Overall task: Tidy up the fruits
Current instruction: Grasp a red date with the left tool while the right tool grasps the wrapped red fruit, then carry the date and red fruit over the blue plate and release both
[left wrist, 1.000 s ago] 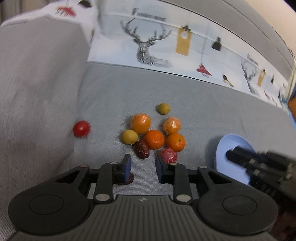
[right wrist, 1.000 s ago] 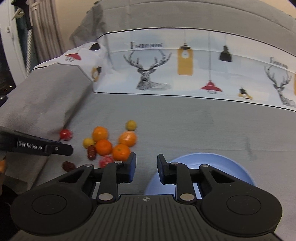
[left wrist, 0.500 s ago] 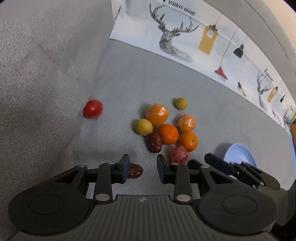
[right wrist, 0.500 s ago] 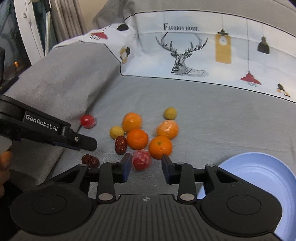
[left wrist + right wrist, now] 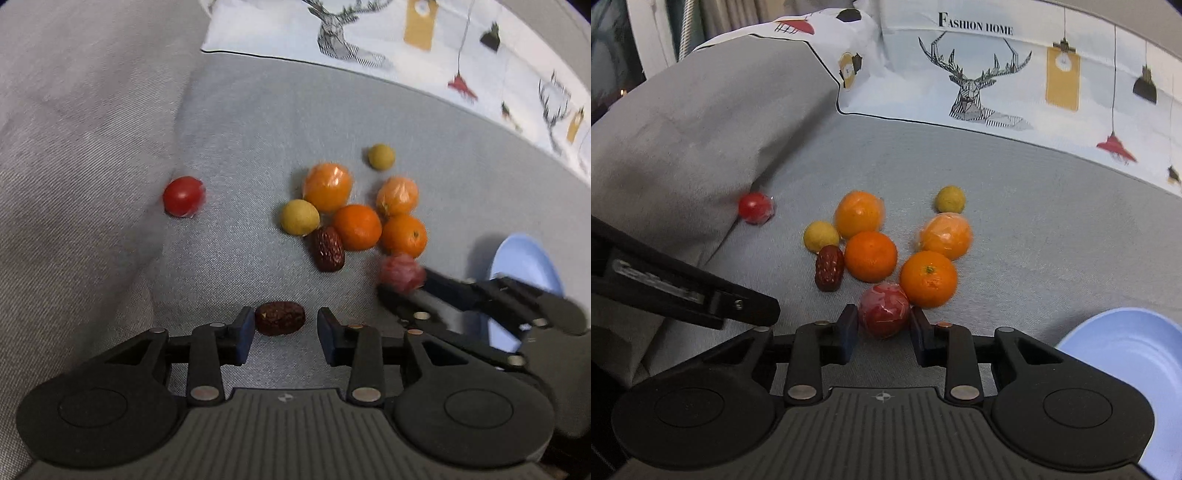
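Note:
Several oranges (image 5: pixel 870 256), two small yellow fruits (image 5: pixel 820 236), a dark date (image 5: pixel 829 267) and a wrapped cherry tomato (image 5: pixel 756 208) lie on the grey cushion. My right gripper (image 5: pixel 884 326) points down at a red wrapped fruit (image 5: pixel 884 308). Its jaws are closing, and both pads touch the fruit's sides. In the left wrist view a second, lone date (image 5: pixel 280 318) lies between the fingertips of my left gripper (image 5: pixel 286 330). Those jaws are opening: the date sits by the left pad, with a gap to the right one.
A light blue plate (image 5: pixel 1126 350) sits on the cushion to the right of the pile. A grey armrest (image 5: pixel 683 140) rises on the left, with the tomato against its foot. A printed deer cover (image 5: pixel 990 74) runs along the back.
The right gripper swung left from over the plate to the pile and came round the red wrapped fruit. The left gripper tilted down until the lone date lay between its fingers.

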